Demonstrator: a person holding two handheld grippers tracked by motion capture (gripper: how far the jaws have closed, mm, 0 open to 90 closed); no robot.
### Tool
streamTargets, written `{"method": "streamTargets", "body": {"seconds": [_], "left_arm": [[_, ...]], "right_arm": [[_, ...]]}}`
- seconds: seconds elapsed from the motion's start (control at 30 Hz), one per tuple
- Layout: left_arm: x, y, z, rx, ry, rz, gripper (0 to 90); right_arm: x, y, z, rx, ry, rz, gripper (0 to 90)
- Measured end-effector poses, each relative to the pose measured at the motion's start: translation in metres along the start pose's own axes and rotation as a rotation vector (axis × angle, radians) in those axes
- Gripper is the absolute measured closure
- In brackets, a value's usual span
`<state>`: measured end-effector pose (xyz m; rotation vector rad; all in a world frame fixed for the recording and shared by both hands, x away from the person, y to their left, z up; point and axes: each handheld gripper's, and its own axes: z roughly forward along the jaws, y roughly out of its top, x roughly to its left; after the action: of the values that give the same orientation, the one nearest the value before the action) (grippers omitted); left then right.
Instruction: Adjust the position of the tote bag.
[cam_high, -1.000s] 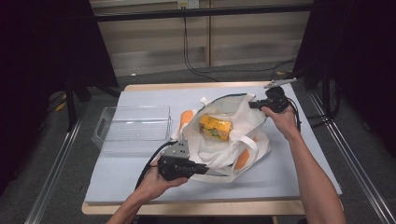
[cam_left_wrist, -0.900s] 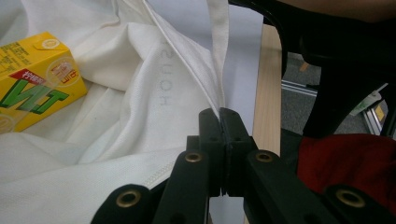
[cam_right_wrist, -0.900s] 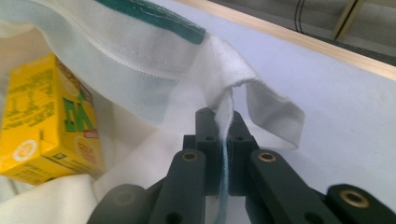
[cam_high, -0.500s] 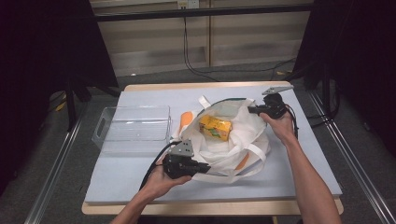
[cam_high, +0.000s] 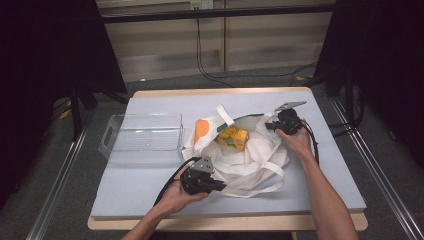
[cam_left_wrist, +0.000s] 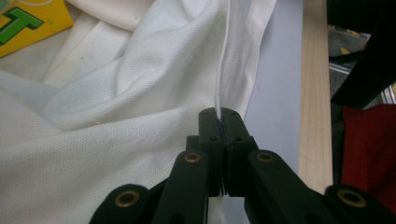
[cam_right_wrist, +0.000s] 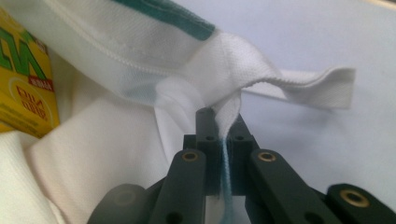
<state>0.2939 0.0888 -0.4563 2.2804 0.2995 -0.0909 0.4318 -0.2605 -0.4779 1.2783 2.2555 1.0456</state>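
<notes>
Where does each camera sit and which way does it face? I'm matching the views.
High view: above the table, facing forward and down; both forearms.
Left gripper view: on the left hand-held gripper, along jaws shut on the white bag.
Right gripper view: on the right hand-held gripper, pinching the bag's rim.
Shared: the yellow box.

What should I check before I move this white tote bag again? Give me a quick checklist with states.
1. Left gripper clamped on the white bag fabric: ok.
2. Right gripper clamped on the bag rim: ok.
3. Yellow box inside the bag: ok.
4. Orange item fully in the bag: cannot tell.
5. Clear bin clear of the bag: ok.
6. Handle loops free of the jaws: cannot tell.
</notes>
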Motion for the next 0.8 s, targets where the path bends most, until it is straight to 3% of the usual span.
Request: {"method": "streamTargets", "body": {"seconds": [0.03,0.07,0.17,0.2,0.23,0.27,0.43,0.5,0.63,0.8], "left_arm": [[-0.001,0.000,0.000,-0.019,-0.007,-0.004,88.5],[0.000,0.001,-0.003,0.002,-0.003,0.013,87.9],[-0.002,0.003,-0.007,-0.040,-0.022,0.000,85.0],[-0.003,0.005,-0.012,-0.052,-0.017,-0.010,83.7],[-0.002,0.007,-0.020,-0.102,-0.012,-0.032,74.4],[-0.002,0.009,-0.025,-0.118,-0.007,-0.043,69.1],[0.003,0.012,-0.048,-0.182,0.015,-0.041,63.5],[0.004,0.013,-0.052,-0.192,0.023,-0.048,62.7],[0.021,0.013,-0.075,-0.267,0.066,-0.089,62.6],[0.040,0.013,-0.094,-0.339,0.122,-0.142,63.4]], "right_arm": [[-0.001,-0.002,0.001,-0.005,0.011,0.007,86.7],[-0.003,-0.003,0.000,-0.017,0.017,0.025,85.8],[-0.004,-0.001,-0.005,-0.042,0.031,0.027,80.6],[-0.003,0.001,-0.007,-0.047,0.035,0.020,75.3],[0.000,0.004,-0.015,-0.064,0.050,0.023,67.9],[0.001,0.005,-0.017,-0.071,0.055,0.020,64.2],[0.010,0.005,-0.034,-0.109,0.052,0.003,50.5],[0.011,0.005,-0.038,-0.124,0.053,0.005,50.0],[0.012,-0.001,-0.061,-0.169,0.078,0.012,46.2],[0.029,-0.007,-0.082,-0.192,0.089,-0.016,44.7]]}}
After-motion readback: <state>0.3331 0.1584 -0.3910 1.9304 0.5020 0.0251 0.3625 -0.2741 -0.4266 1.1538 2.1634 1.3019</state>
